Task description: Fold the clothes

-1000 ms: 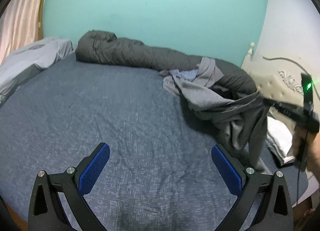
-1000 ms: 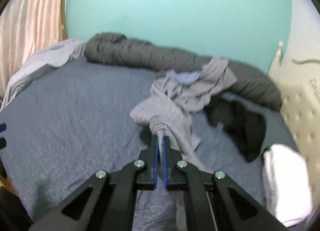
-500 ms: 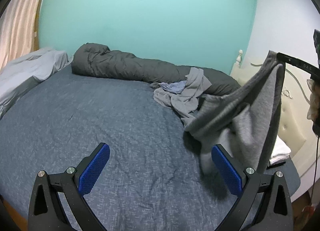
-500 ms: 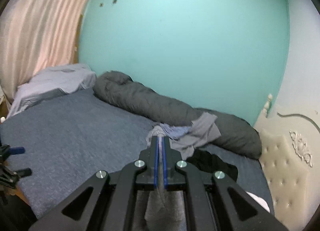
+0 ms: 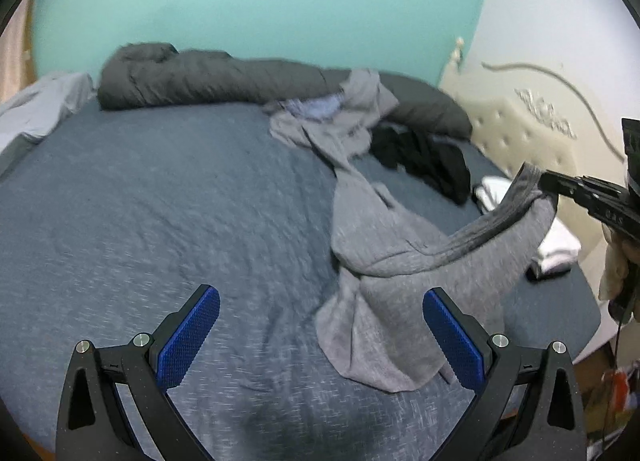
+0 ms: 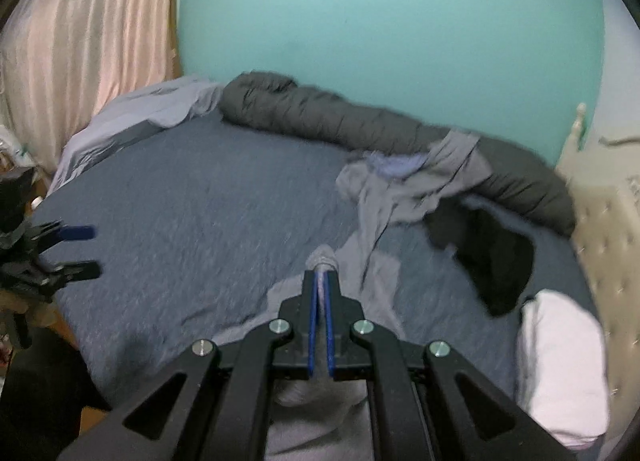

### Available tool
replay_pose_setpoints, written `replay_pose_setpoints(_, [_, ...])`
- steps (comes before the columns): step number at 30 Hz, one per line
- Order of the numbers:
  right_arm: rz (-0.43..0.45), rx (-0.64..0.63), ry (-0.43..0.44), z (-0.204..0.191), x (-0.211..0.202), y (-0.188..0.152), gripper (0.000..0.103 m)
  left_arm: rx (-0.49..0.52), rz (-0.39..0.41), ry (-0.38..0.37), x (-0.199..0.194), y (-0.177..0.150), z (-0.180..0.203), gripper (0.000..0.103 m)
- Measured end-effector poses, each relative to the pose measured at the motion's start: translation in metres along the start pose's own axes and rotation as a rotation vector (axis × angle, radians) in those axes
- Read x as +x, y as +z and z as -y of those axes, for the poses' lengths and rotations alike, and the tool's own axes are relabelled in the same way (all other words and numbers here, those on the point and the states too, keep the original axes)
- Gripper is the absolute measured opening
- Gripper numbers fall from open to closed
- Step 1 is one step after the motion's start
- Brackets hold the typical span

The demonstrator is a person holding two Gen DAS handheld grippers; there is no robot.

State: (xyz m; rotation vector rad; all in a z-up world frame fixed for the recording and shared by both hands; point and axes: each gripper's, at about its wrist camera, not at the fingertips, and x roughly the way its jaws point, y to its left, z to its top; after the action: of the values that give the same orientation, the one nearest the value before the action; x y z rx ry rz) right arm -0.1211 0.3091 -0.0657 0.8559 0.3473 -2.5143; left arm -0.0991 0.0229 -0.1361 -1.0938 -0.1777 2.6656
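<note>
Left wrist view: the left gripper hovers spread wide and empty above the bed, while the grey garment trails from its lifted edge onto the mattress. Right wrist view: the right gripper pinches that edge, probably the waistband, lifting it to spread out.

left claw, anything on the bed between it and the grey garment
Nothing: in the left wrist view only bare blue bed cover separates the open left claw from the grey garment.

Grey garment hanging by its ribbed edge

It is draping from the right of the frame down onto the blue bed, trailing toward the upper middle, crumpled and unfolded.
</note>
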Motion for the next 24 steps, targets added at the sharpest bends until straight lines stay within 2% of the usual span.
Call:
replay_pose_setpoints(10, [-0.129,0.049,0.008,0.031,0.037,-0.074,0.004,0.225,-0.138,-0.048,0.116,0.005,0.062,0.103])
replay_pose_setpoints(13, [-0.158,0.072,0.002,0.044,0.047,-0.091,0.004,0.244,-0.175,-0.064,0.147,0.01,0.071,0.102])
replay_pose_setpoints(17, [-0.176,0.11,-0.003,0.059,0.054,-0.104,0.004,0.312,-0.192,-0.057,0.173,0.013,0.083,0.092])
replay_pose_setpoints(24, [-0.189,0.138,0.002,0.072,0.065,-0.11,0.004,0.432,-0.232,-0.078,0.2,0.008,0.104,0.082])
